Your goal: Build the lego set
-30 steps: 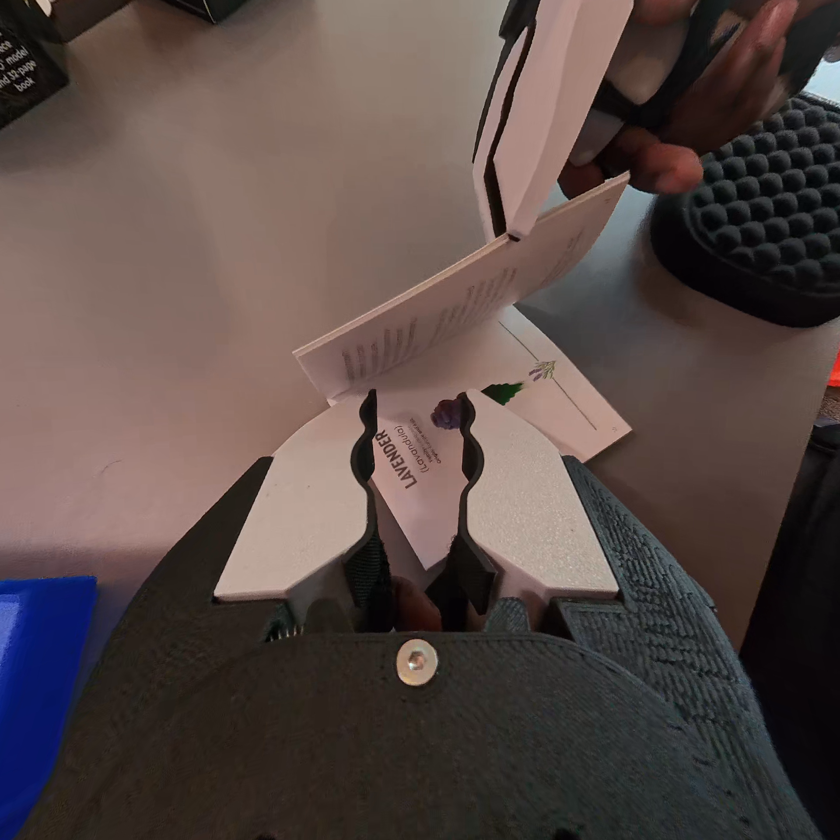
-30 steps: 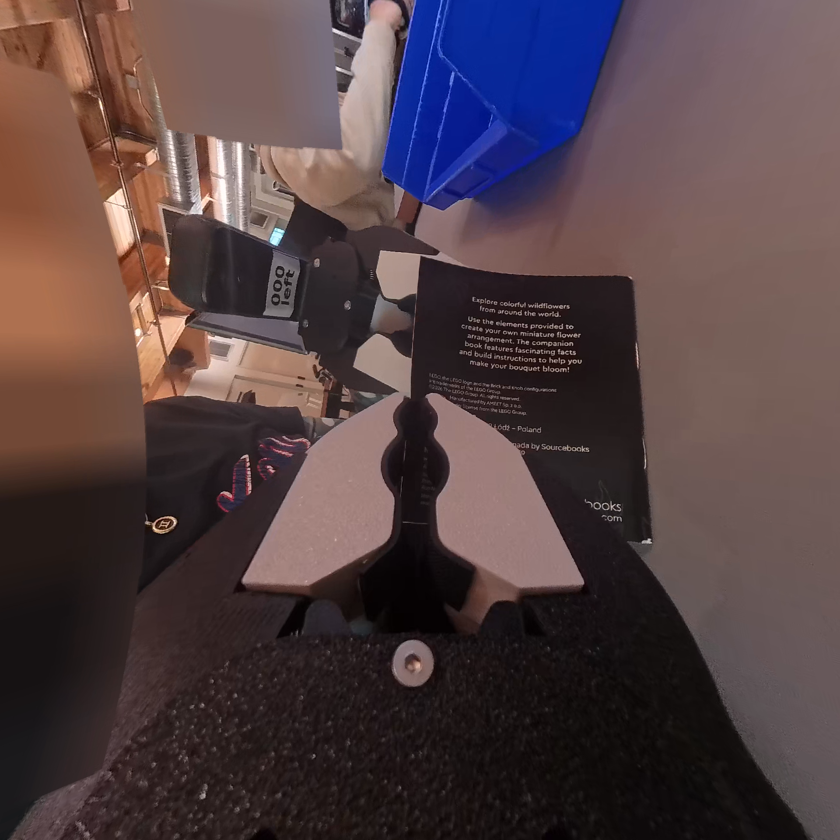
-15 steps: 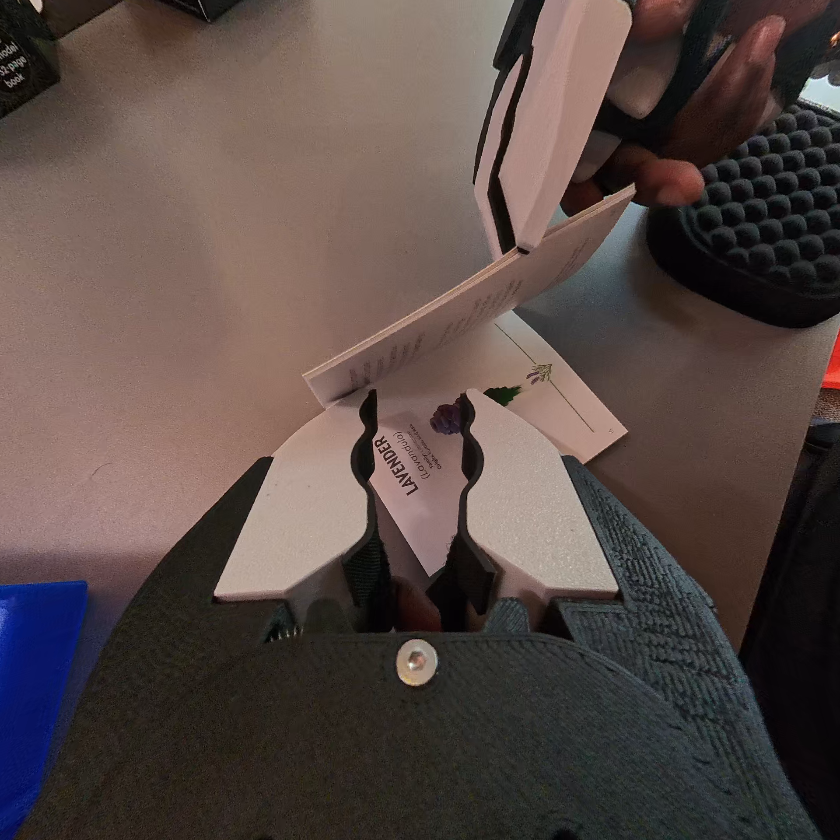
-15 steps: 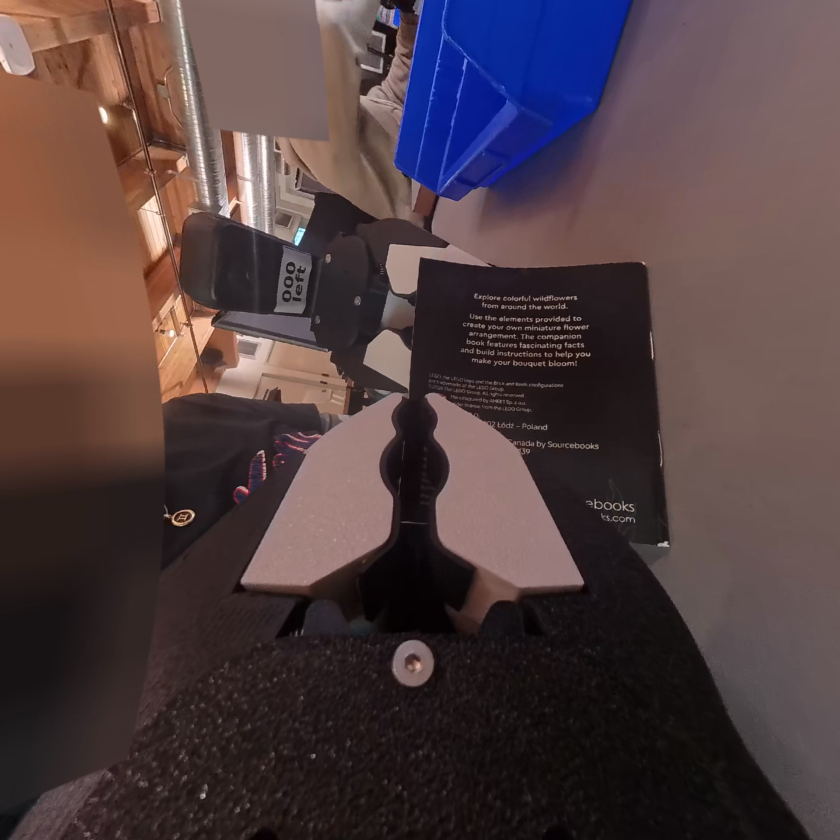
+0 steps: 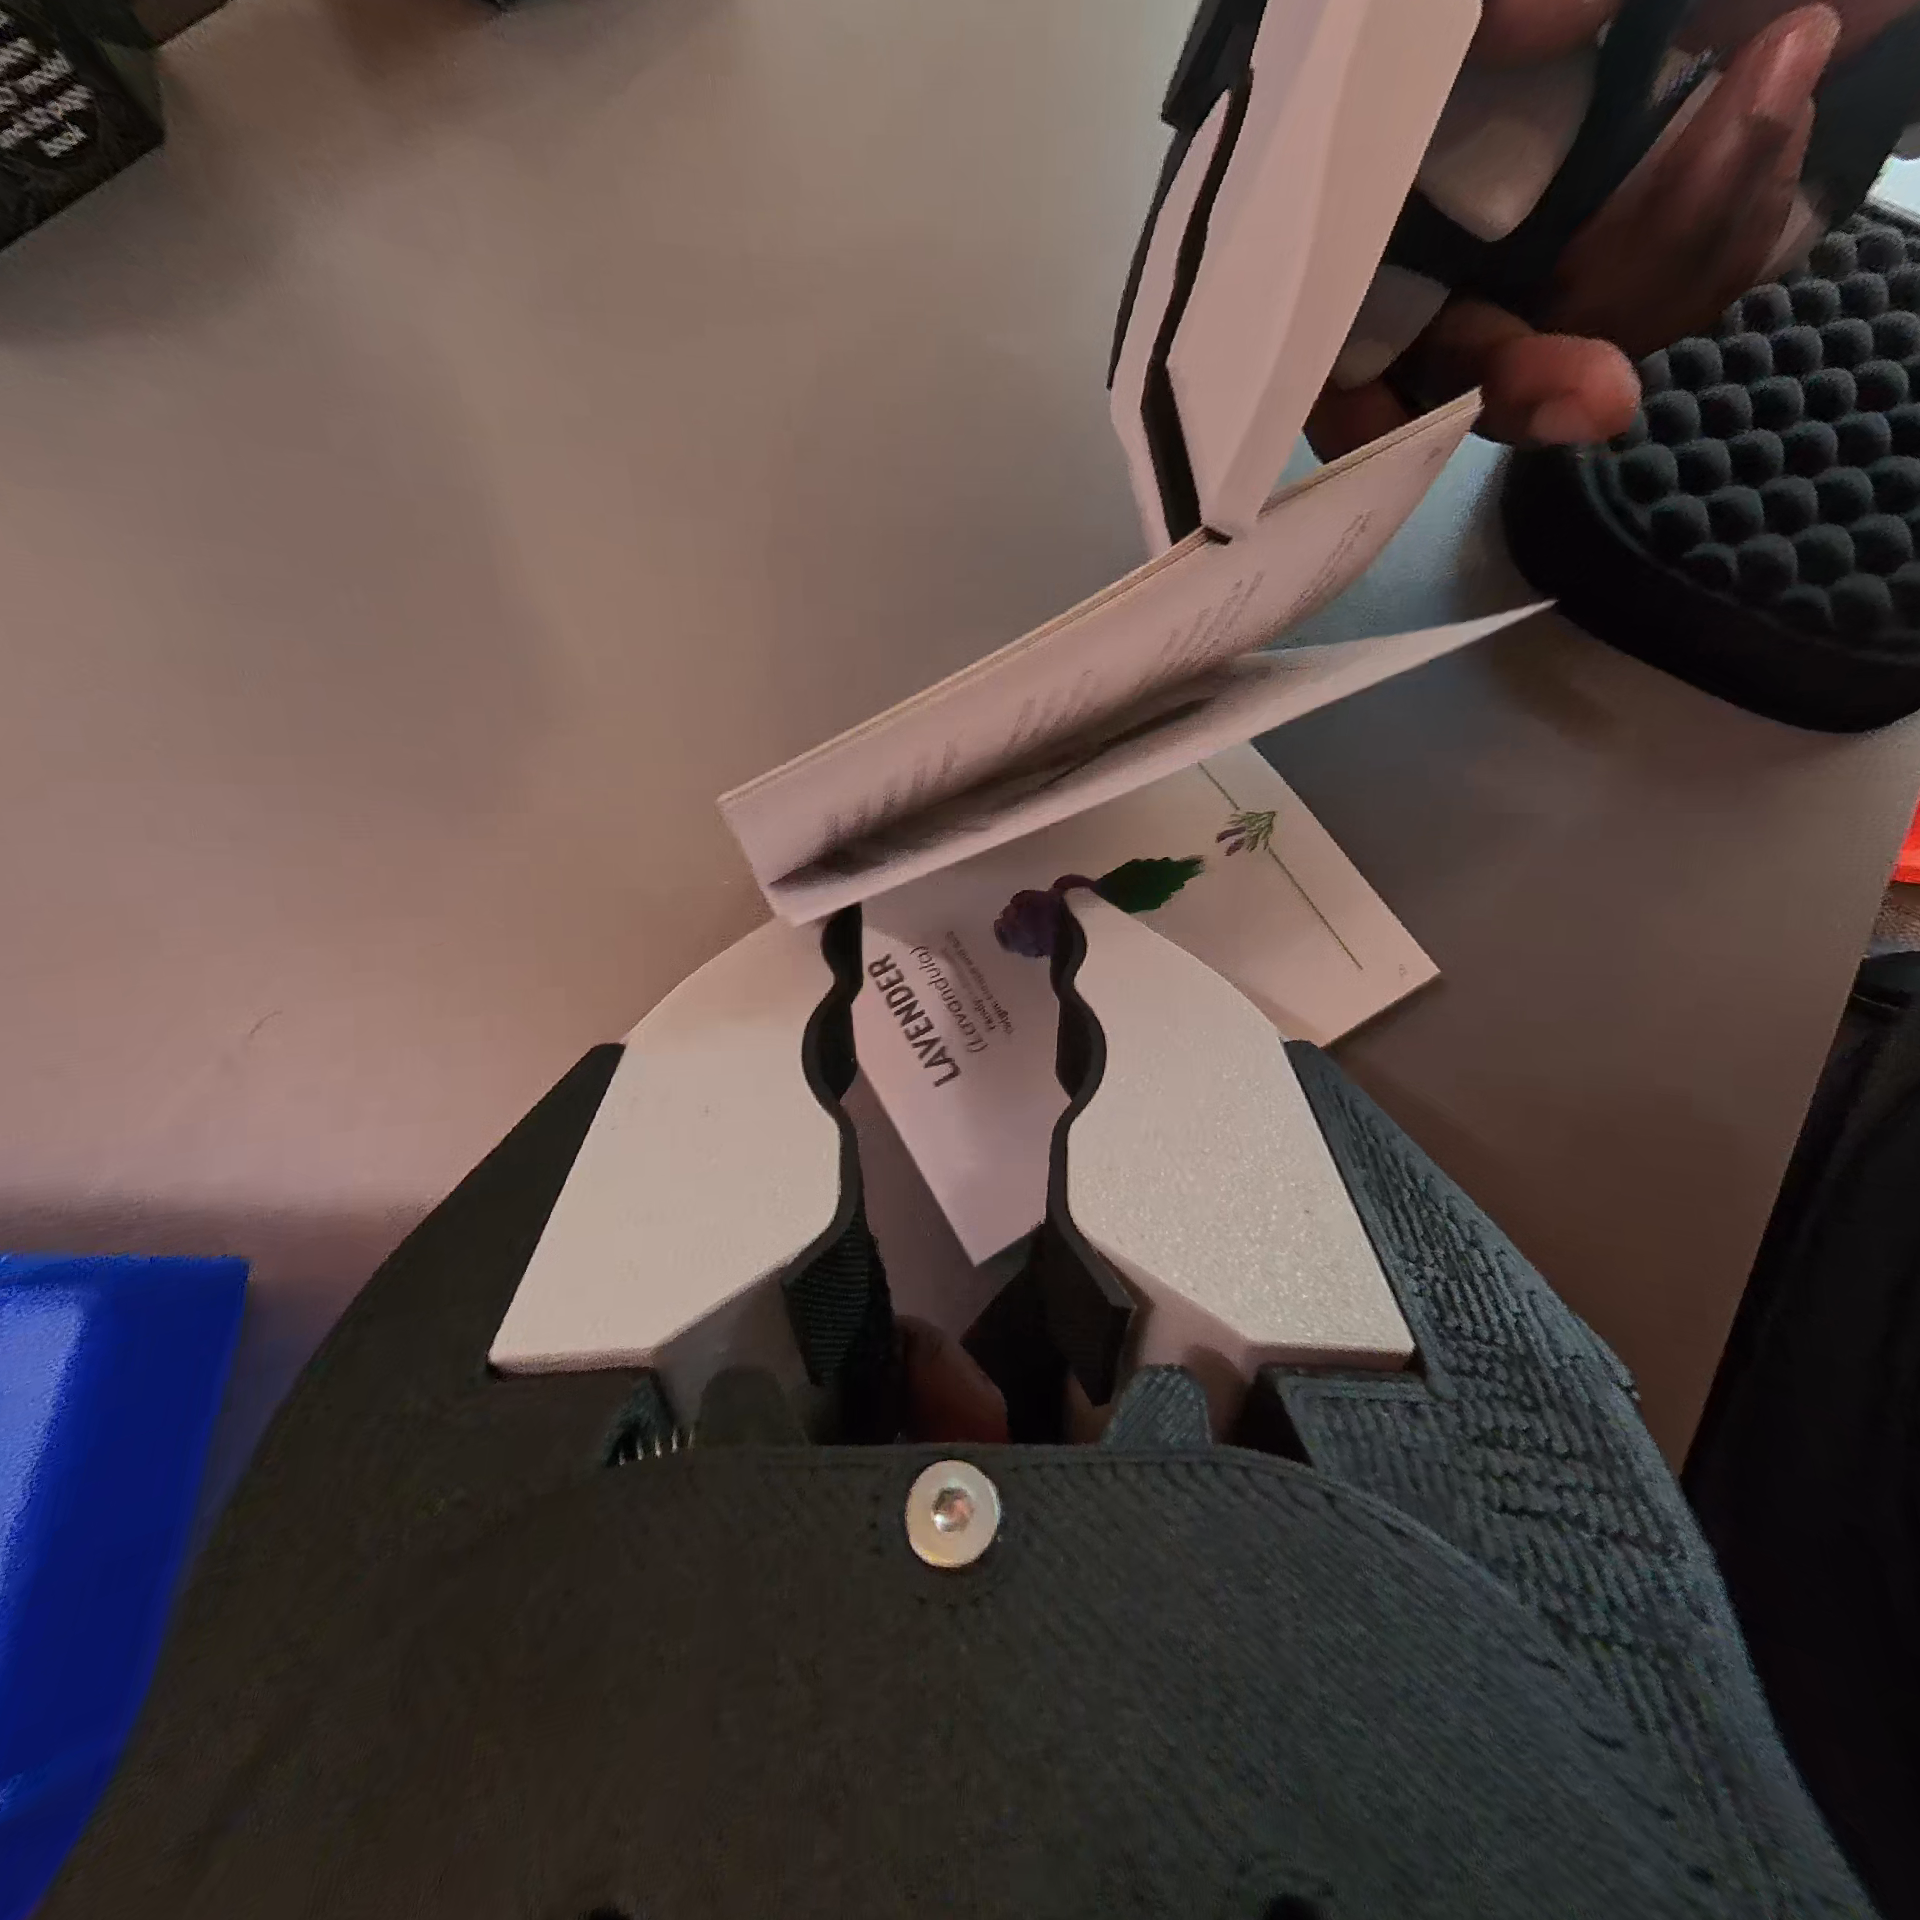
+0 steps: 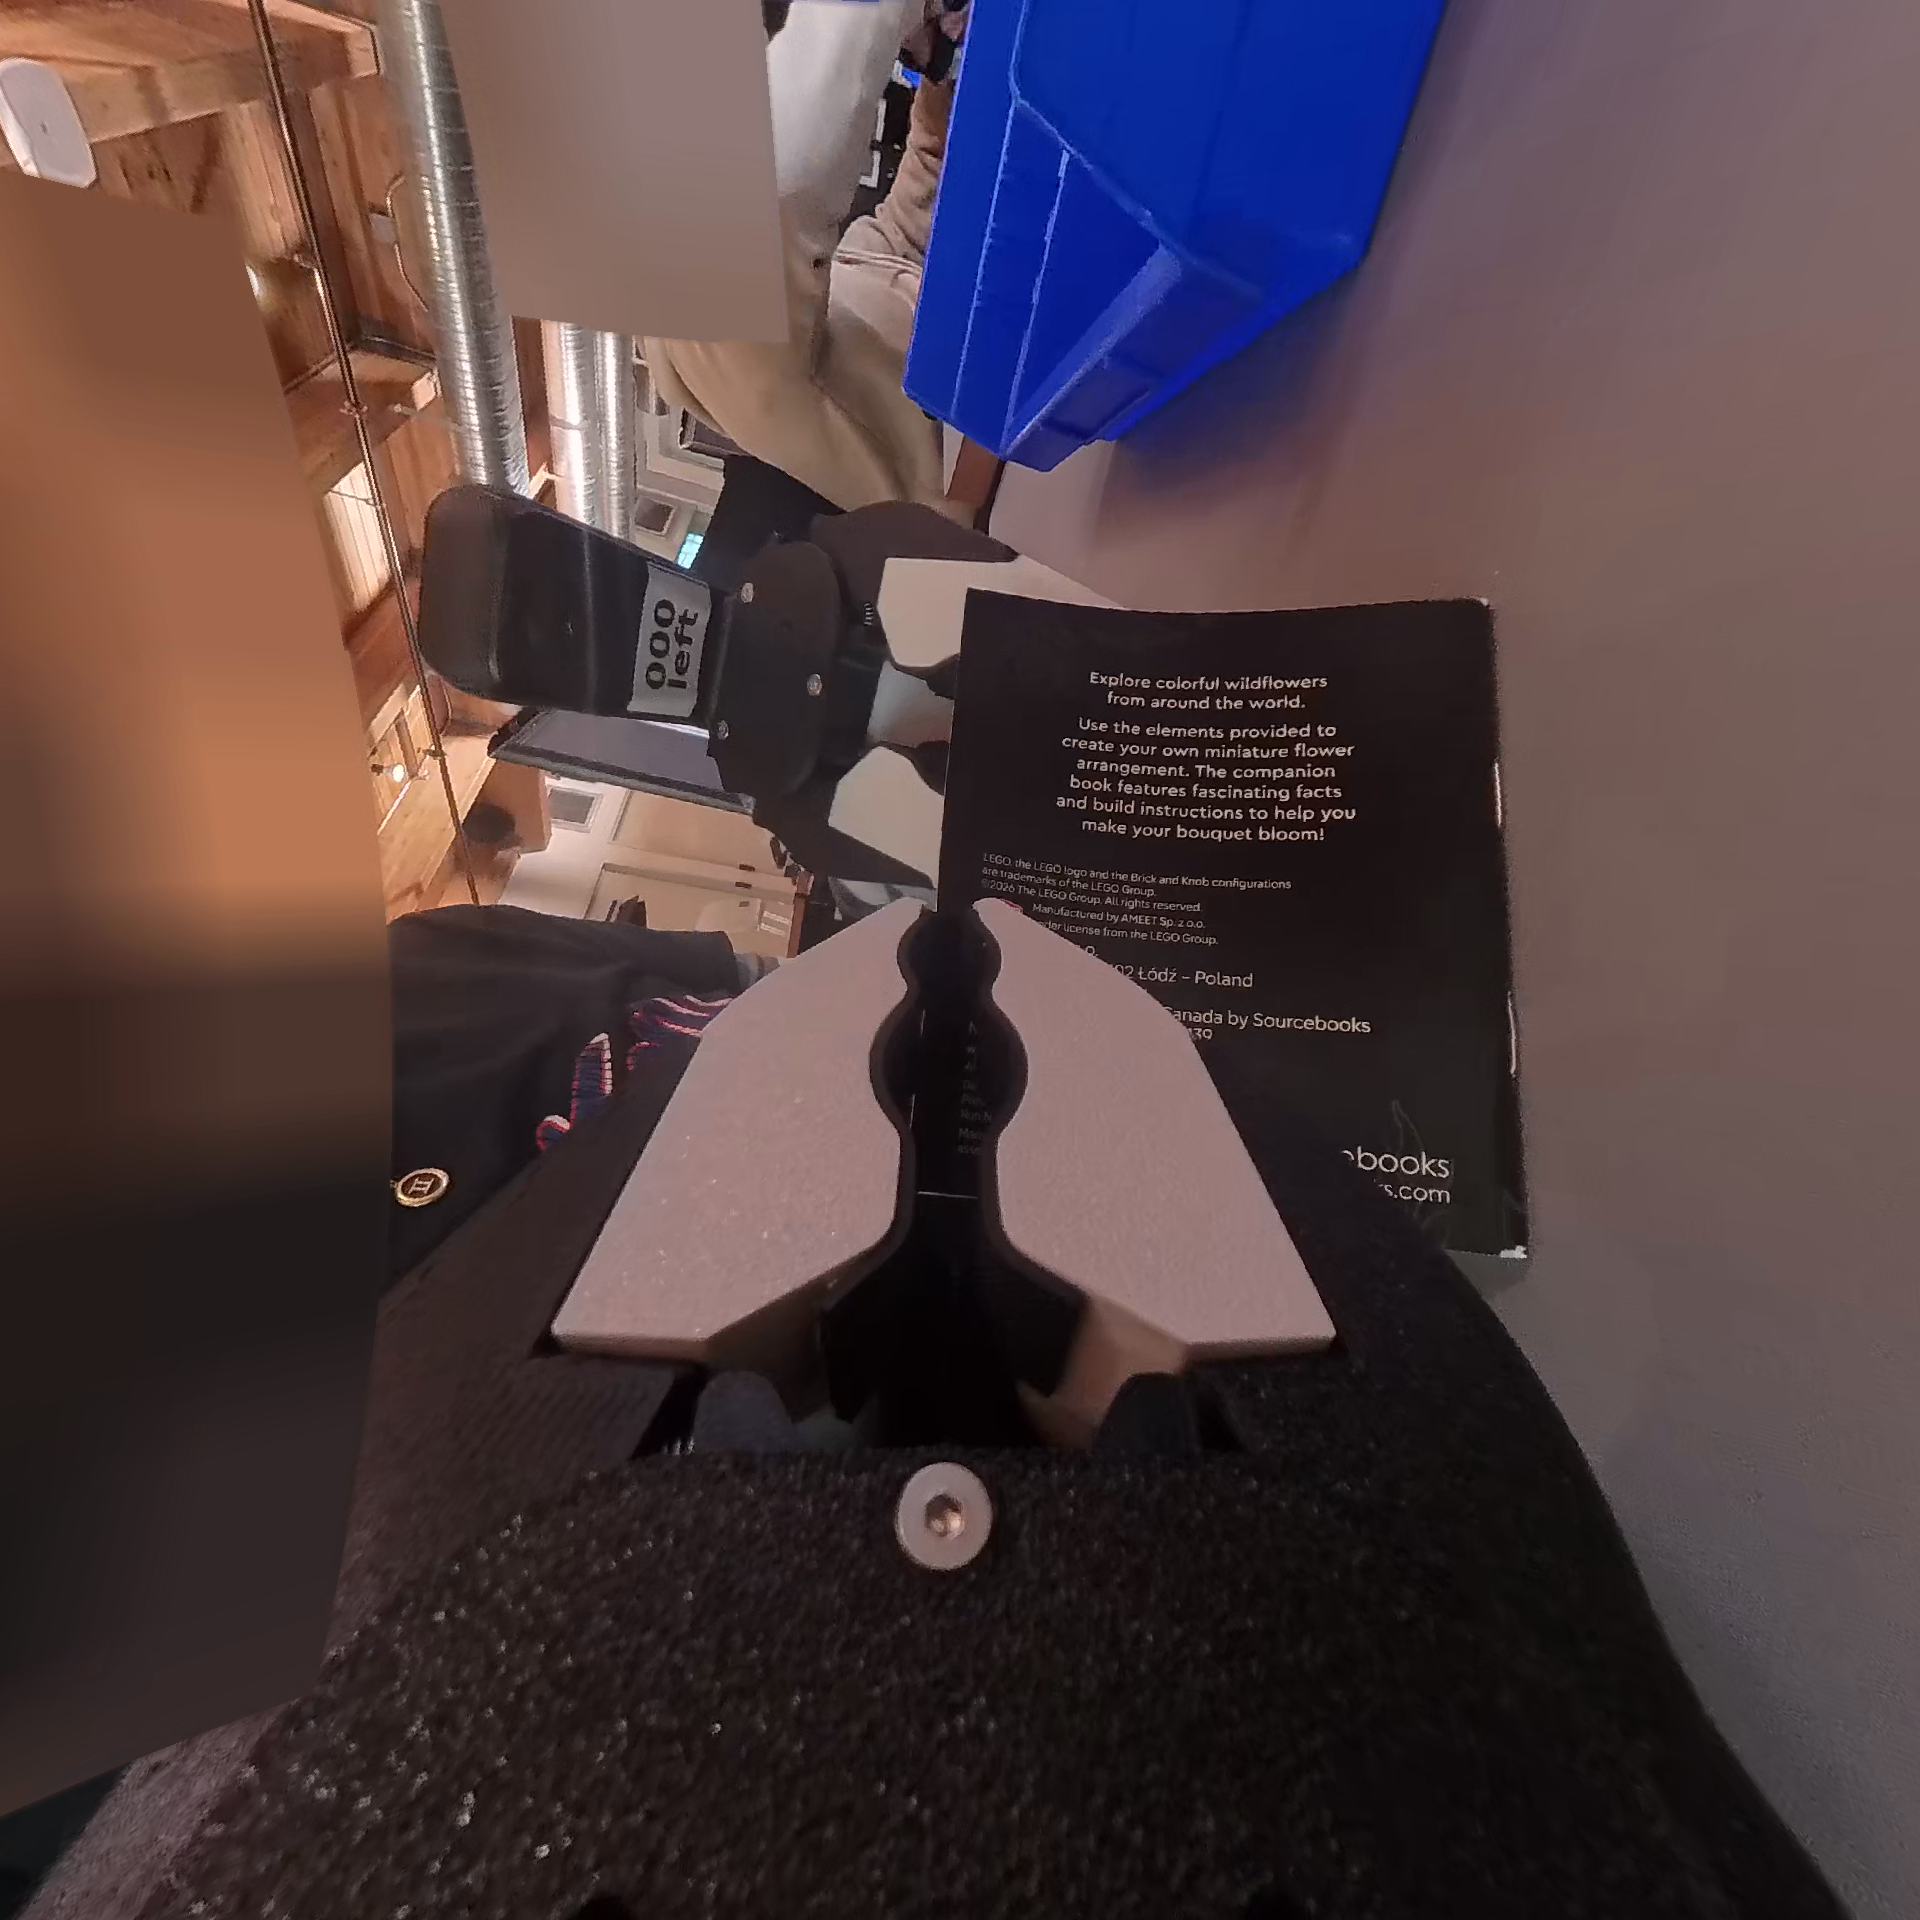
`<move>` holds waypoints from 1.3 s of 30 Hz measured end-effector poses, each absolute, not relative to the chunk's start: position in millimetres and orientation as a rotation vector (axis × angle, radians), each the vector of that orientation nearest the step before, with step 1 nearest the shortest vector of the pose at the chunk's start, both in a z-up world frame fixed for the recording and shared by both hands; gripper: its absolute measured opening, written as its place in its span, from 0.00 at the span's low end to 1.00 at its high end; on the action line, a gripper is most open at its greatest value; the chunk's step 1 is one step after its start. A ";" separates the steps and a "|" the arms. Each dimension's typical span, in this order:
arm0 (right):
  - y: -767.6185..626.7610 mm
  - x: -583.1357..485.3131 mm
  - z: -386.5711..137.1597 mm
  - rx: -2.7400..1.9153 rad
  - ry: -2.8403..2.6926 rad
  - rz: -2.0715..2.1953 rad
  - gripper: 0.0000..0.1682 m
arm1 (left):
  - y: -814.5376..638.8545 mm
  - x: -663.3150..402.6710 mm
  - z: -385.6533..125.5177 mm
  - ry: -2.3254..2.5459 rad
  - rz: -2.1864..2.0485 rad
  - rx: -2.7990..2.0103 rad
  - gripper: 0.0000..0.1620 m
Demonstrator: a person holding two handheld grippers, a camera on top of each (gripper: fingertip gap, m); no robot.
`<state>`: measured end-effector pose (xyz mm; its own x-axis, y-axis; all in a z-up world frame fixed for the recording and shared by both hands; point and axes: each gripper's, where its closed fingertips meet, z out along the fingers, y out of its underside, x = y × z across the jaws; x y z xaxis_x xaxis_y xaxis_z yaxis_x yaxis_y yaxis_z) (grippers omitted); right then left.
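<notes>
Presently: blue bin (image 5: 94, 1507) near left | left gripper (image 5: 951, 1039) fingers parted, empty, over open page, seemingly steadying it | booklet (image 5: 1091, 717) centre on table (image 5: 468, 520) | right gripper (image 5: 1195, 457) far right, clamped on raised pages, apparently paging to instructions.

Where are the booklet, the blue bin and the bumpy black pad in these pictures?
booklet (image 5: 1049, 727): left wrist view, on its lifted stack of pages.
blue bin (image 6: 1164, 208): right wrist view, on its ribbed side wall.
bumpy black pad (image 5: 1766, 488): left wrist view, on its knobbly top.
</notes>
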<state>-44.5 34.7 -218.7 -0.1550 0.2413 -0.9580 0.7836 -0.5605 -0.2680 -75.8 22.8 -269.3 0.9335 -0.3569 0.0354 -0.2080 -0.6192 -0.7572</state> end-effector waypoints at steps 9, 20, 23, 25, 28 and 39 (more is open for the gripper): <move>36.9 -43.5 -218.0 1.707 1.132 -1.780 0.03 | 4.4 -101.5 -236.1 0.310 -0.141 -2.206 0.22; 34.9 -43.4 -218.8 1.705 1.120 -1.775 0.03 | 13.7 -57.4 -234.3 0.418 -0.353 -2.149 0.21; 35.8 -44.0 -218.5 1.707 1.116 -1.779 0.03 | 12.4 -58.3 -245.0 0.425 -0.339 -2.200 0.21; 36.0 -43.9 -218.3 1.708 1.115 -1.782 0.03 | 10.6 -60.5 -242.5 0.421 -0.320 -2.198 0.21; 36.0 -43.7 -218.4 1.707 1.116 -1.781 0.03 | 8.0 -67.2 -236.5 0.401 -0.291 -2.192 0.21; 37.4 -44.1 -217.8 1.706 1.112 -1.790 0.03 | 0.9 -80.0 -232.5 0.389 -0.208 -2.220 0.21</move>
<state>-44.1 37.4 -217.8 -0.1525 0.2171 -0.9642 0.7681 -0.5879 -0.2539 -80.0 0.9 -232.5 0.9377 -0.3470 0.0156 -0.2055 -0.5904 -0.7805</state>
